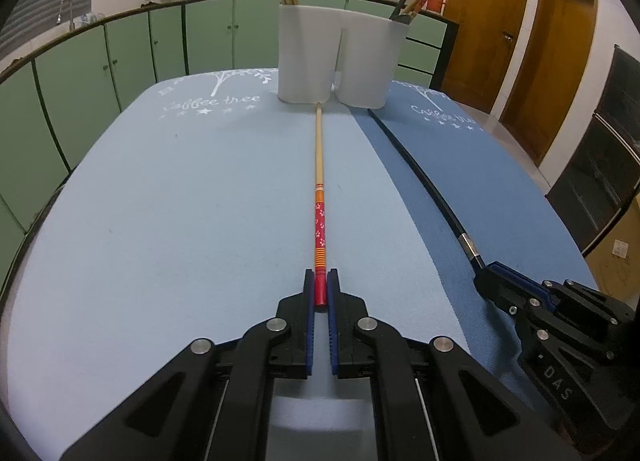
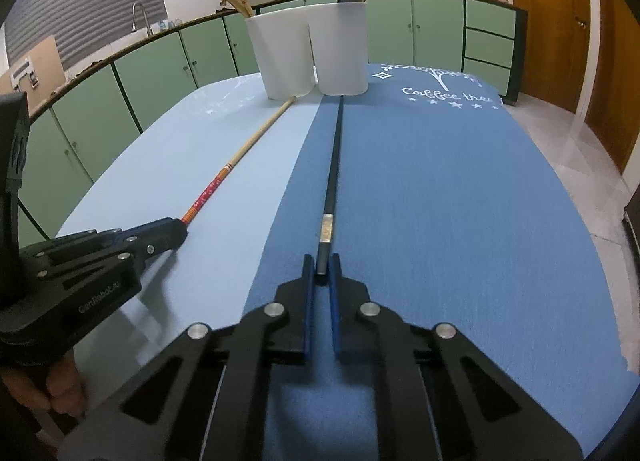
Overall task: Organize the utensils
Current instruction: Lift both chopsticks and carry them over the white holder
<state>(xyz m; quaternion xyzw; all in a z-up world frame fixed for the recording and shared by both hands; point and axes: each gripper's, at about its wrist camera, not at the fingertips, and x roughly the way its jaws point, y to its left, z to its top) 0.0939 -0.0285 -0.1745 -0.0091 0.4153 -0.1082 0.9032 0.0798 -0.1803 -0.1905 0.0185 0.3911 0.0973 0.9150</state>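
Note:
My left gripper [image 1: 321,288] is shut on the red end of a wooden chopstick [image 1: 319,165] that lies along the light blue mat, its tip at the white two-part holder [image 1: 336,57]. My right gripper [image 2: 322,269] is shut on the end of a black chopstick [image 2: 334,165] with a silver band, lying on the dark blue mat and pointing at the holder [image 2: 308,53]. The holder has several chopsticks standing in both compartments. The right gripper [image 1: 494,281] also shows in the left wrist view, and the left gripper [image 2: 176,229] in the right wrist view.
A light blue mat [image 1: 160,201] and a dark blue mat [image 2: 440,201] cover the table. Green cabinets [image 1: 120,61] and a counter with pots stand behind. Wooden doors [image 1: 520,41] are at the right.

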